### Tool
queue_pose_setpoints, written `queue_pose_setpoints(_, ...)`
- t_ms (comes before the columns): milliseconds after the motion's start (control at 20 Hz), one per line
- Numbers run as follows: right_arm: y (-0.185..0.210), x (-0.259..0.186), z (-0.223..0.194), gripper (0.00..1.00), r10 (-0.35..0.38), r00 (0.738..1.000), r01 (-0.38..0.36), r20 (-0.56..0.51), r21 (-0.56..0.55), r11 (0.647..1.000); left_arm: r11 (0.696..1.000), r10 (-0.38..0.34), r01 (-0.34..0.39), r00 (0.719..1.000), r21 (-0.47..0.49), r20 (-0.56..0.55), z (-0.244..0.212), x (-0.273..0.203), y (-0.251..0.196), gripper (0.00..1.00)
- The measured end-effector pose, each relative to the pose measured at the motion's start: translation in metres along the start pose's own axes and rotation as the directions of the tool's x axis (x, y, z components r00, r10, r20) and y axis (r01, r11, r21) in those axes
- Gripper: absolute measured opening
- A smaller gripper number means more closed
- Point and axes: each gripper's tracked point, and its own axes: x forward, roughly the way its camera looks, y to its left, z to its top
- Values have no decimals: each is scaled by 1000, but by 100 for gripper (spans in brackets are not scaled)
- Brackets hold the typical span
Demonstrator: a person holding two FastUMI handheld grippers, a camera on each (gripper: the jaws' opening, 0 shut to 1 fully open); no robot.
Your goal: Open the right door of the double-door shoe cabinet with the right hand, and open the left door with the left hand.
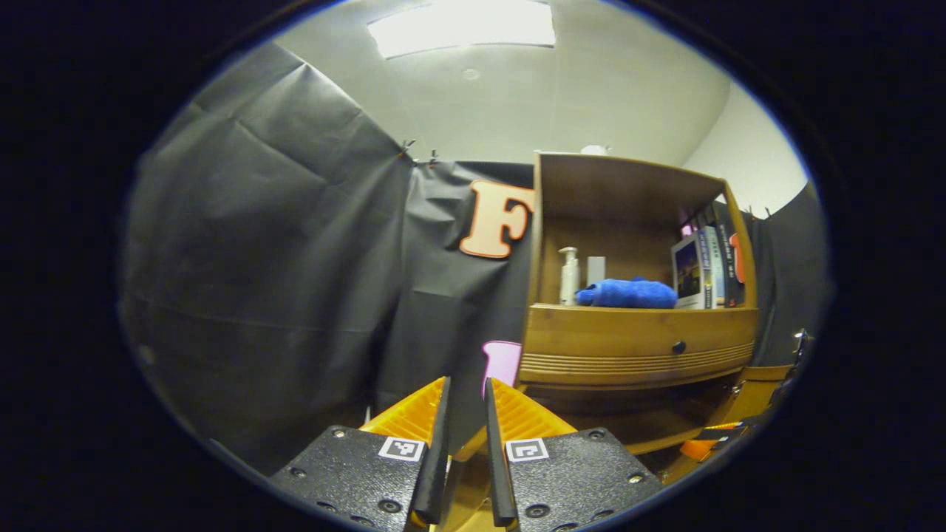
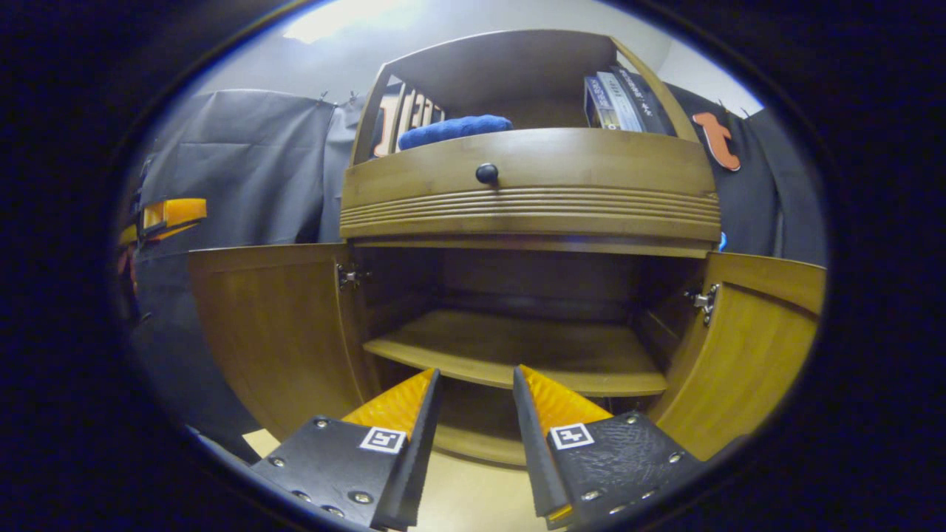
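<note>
In the left gripper view, the left hand-held gripper (image 1: pixel 465 399) has a narrow gap, gripping nothing; the brown wooden double-door shoe cabinet (image 1: pixel 635 347) stands at three o'clock. In the right gripper view, the right hand-held gripper (image 2: pixel 477 388) is wider, empty, facing the cabinet, with the left door (image 2: pixel 273 332) and right door (image 2: pixel 746 355) swung open.

I am working in a staged recording booth rather than a real home: black cloth (image 1: pixel 281 244) hangs as walls, pinned at the seams, under a plain ceiling with a flat light panel (image 1: pixel 462 28). The one domestic prop is a wooden shoe cabinet (image 2: pixel 528 188) whose open top shelf holds a pump bottle (image 1: pixel 568 275), a folded blue towel (image 1: pixel 627 293) and some books (image 1: pixel 706 267).
</note>
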Motion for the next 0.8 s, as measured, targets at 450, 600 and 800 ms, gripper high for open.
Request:
queue_pose_setpoints(450,-41,-43,52,60,-171,981,172,95,-4,985,919,-395,390,908,-62,-140,-72,20,-171,26)
queue_pose_setpoints(600,-56,-69,75,56,-240,960,243,144,-5,970,861,-508,497,847,-105,-157,-86,10,-218,27)
queue_pose_setpoints(800,-73,-105,92,57,-329,925,336,188,-4,942,783,-622,612,766,-113,-165,-97,-4,-273,36)
